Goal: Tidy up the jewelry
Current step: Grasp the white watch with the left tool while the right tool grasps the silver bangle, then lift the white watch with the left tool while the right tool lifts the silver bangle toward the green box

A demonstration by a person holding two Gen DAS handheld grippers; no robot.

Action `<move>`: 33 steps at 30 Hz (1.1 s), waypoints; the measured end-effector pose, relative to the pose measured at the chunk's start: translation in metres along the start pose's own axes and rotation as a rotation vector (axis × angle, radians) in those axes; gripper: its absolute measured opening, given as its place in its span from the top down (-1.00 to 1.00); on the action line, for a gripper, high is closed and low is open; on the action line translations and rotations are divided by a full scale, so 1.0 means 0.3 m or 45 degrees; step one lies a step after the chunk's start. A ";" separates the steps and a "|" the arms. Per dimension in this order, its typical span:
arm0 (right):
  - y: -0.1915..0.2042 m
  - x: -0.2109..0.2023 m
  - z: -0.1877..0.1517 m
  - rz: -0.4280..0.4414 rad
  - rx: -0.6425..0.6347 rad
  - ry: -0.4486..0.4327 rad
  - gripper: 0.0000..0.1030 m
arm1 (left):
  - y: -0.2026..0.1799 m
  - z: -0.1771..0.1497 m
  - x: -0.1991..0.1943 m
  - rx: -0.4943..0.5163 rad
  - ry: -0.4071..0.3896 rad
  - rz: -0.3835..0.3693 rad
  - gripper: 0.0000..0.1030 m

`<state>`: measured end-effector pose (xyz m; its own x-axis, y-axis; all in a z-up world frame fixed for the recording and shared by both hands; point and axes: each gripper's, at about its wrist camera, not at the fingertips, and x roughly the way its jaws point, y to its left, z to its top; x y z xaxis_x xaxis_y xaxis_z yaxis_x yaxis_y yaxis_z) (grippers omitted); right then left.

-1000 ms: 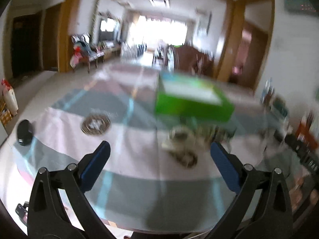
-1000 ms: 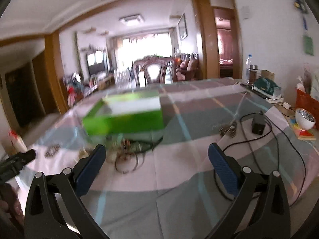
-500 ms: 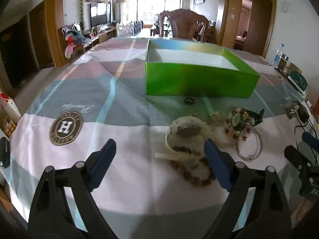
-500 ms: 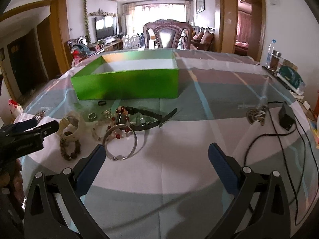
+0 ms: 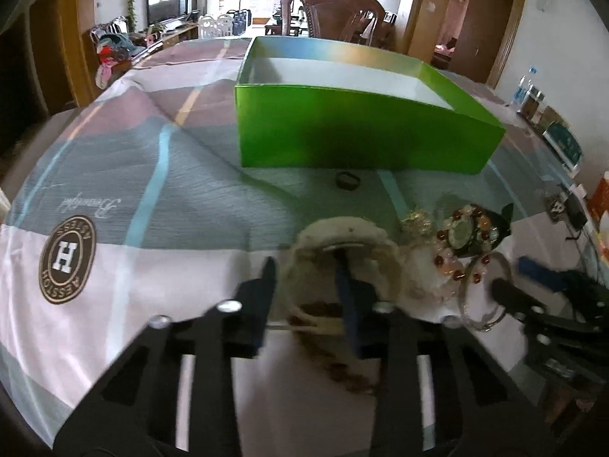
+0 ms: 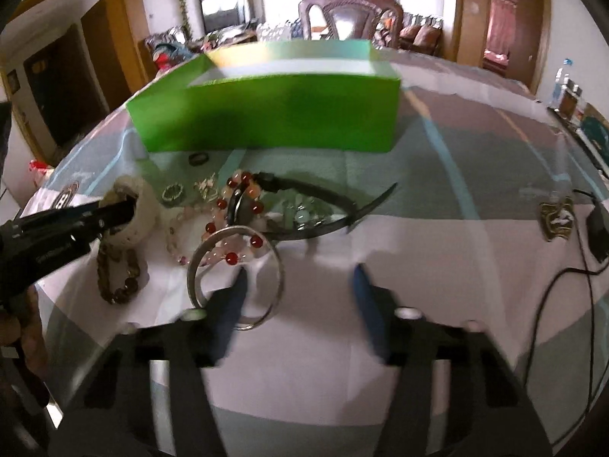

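In the left wrist view, a table under a tablecloth (image 5: 144,175) of grey, pale pink and white blocks with light blue lines fills the foreground; a round brown emblem (image 5: 67,259) printed on the cloth shows a white H ringed by letters too distorted to read, with a line of script just beyond it that cannot be made out. An open green box (image 5: 357,133) with a white inside stands farther back, and behind it a carved wooden chair (image 5: 335,11), a doorway on the right and a bright window. The left gripper (image 5: 306,278) has its jaws partly apart around the near rim of a cream bangle (image 5: 342,236), one finger inside the ring and one outside; whether they pinch it cannot be told. A dark ring (image 5: 347,181) lies before the box, and a red-beaded bracelet (image 5: 453,262) lies right of the bangle. In the right wrist view the same cloth and box (image 6: 266,114) appear, with a television and sofa in the room behind. The right gripper (image 6: 300,293) hangs with jaws wide apart, its left finger over a silver bangle (image 6: 238,270). A black watch strap (image 6: 316,198), brown bead bracelet (image 6: 118,274) and black cable (image 6: 563,278) lie on the cloth.
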<state>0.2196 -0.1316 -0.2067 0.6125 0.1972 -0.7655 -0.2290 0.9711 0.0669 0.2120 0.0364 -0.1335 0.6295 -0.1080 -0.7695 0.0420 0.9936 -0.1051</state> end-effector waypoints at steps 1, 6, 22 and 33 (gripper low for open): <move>0.004 0.000 0.001 -0.005 -0.011 -0.011 0.39 | -0.001 -0.001 -0.001 0.005 -0.005 0.005 0.47; 0.004 -0.034 0.002 0.034 -0.009 -0.055 0.92 | 0.014 -0.012 -0.063 -0.033 -0.107 -0.050 0.50; 0.033 -0.383 -0.039 0.091 -0.002 -0.413 0.92 | -0.056 -0.085 -0.503 -0.002 -0.499 -0.072 0.50; 0.030 -0.438 -0.060 0.094 0.002 -0.455 0.92 | -0.077 -0.116 -0.560 0.006 -0.521 -0.071 0.50</move>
<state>0.1236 -0.1513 -0.1171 0.8202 0.3013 -0.4864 -0.2815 0.9526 0.1154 0.0782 0.0305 -0.0237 0.8825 -0.1405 -0.4488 0.0877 0.9868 -0.1363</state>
